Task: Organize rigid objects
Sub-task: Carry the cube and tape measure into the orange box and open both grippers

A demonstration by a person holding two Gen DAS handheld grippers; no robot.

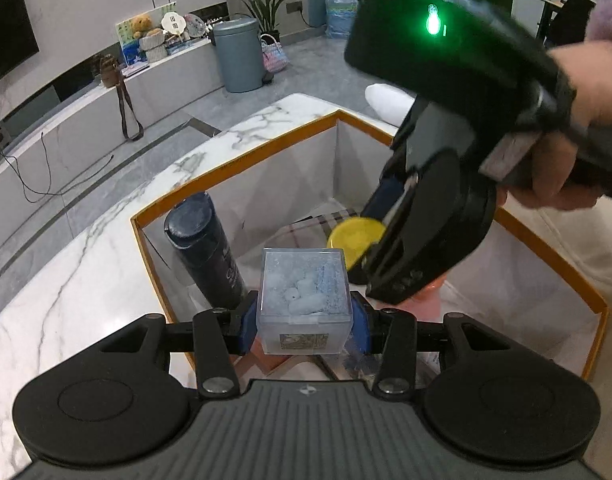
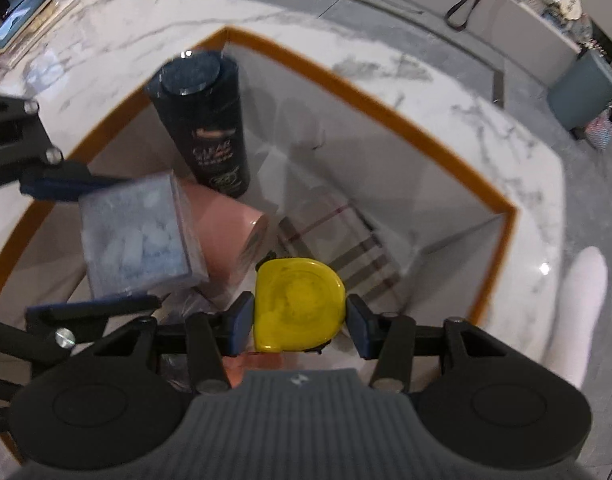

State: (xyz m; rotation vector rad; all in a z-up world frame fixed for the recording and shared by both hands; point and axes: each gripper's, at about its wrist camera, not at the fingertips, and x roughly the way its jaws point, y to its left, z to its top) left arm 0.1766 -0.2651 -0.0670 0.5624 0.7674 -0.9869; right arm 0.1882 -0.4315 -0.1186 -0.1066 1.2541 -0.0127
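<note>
A clear plastic cube (image 1: pixel 304 300) with pale blue pieces inside sits between the blue pads of my left gripper (image 1: pixel 304 326), which is shut on it above the near corner of an orange-rimmed box (image 1: pixel 233 168). My right gripper (image 2: pixel 299 322) is shut on a yellow rounded tape-measure-like object (image 2: pixel 297 304) and points steeply down into the same box (image 2: pixel 386 112). The left wrist view shows the yellow object (image 1: pixel 356 240) and the right gripper (image 1: pixel 366 240) over the box's middle. From the right wrist, the cube (image 2: pixel 133 240) in the left gripper (image 2: pixel 105 248) hangs at the left.
Inside the box a dark bottle (image 2: pixel 201 120) stands upright at the left corner, a pink cylinder (image 2: pixel 229 228) lies beside it, and plaid cloth (image 2: pixel 346 240) covers the bottom. The box rests on a marble table (image 1: pixel 85 280). A white object (image 2: pixel 578 312) lies on the table outside the box.
</note>
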